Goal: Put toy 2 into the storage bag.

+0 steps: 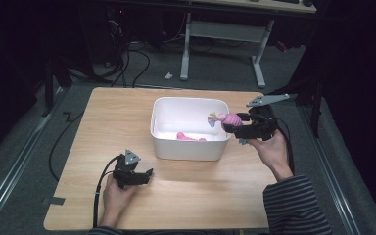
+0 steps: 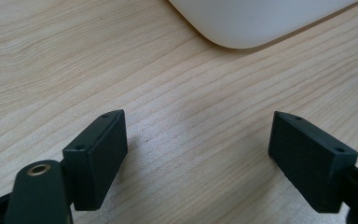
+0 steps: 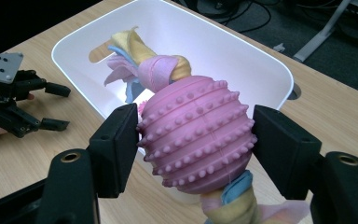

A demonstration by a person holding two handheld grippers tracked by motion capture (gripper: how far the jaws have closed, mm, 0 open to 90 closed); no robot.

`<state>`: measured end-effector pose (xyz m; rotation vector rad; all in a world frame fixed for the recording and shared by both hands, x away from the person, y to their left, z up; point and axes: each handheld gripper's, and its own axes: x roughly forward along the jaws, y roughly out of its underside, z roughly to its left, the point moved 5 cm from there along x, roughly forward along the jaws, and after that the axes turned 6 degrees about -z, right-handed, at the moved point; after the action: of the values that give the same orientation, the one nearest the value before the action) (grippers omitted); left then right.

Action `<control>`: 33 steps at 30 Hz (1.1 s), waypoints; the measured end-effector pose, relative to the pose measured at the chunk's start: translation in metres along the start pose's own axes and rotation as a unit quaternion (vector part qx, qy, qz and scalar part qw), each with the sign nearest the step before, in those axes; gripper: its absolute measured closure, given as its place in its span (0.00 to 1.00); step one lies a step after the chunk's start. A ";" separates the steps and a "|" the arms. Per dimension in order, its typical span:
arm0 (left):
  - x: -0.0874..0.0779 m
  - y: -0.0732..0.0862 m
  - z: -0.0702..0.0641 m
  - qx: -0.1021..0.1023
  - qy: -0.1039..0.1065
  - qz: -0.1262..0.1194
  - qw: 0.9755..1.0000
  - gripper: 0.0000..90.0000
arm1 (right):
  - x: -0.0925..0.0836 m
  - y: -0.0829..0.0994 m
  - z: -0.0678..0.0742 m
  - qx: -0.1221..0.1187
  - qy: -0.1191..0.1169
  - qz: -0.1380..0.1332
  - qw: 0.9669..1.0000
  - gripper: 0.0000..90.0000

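Note:
My right gripper (image 1: pixel 231 121) is shut on a pink knobbly ball toy (image 3: pixel 196 140) with pink, yellow and blue cloth strips knotted through it. In the high view the toy (image 1: pixel 229 119) hangs over the right rim of the white bin (image 1: pixel 188 149). Both pads press on the ball's sides in the right gripper view. Another pink item (image 1: pixel 190 137) lies inside the bin. My left gripper (image 1: pixel 147 176) rests low on the table near the front left, jaws open, nothing between them. The left gripper (image 2: pixel 198 154) faces bare wood and a corner of the bin (image 2: pixel 256 23).
The wooden table (image 1: pixel 107 122) stands on a grey carpeted floor. Cables and a white desk frame (image 1: pixel 223 44) lie beyond the far edge. A striped sleeve (image 1: pixel 293 205) comes in at the bottom right.

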<state>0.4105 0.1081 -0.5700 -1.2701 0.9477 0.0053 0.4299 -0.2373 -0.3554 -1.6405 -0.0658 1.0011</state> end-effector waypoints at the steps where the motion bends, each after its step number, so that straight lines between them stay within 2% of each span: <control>1: 0.000 0.000 0.000 0.000 0.000 0.000 1.000 0.22 | 0.001 -0.001 0.000 -0.001 -0.001 0.000 1.000 0.38; 11: 0.000 0.000 0.000 0.000 0.000 0.000 1.000 0.22 | 0.014 -0.013 0.005 -0.010 -0.008 -0.002 1.000 0.38; 19: 0.000 0.000 0.000 0.000 0.001 0.000 1.000 0.22 | 0.030 -0.022 0.009 -0.021 -0.012 0.008 1.000 0.38; 33: 0.000 0.000 0.000 0.000 0.001 -0.001 1.000 0.22 | 0.059 -0.029 0.026 -0.030 -0.037 0.021 0.999 0.37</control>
<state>0.4105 0.1081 -0.5700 -1.2717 0.9479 0.0040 0.4642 -0.1753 -0.3643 -1.6647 -0.1125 1.1001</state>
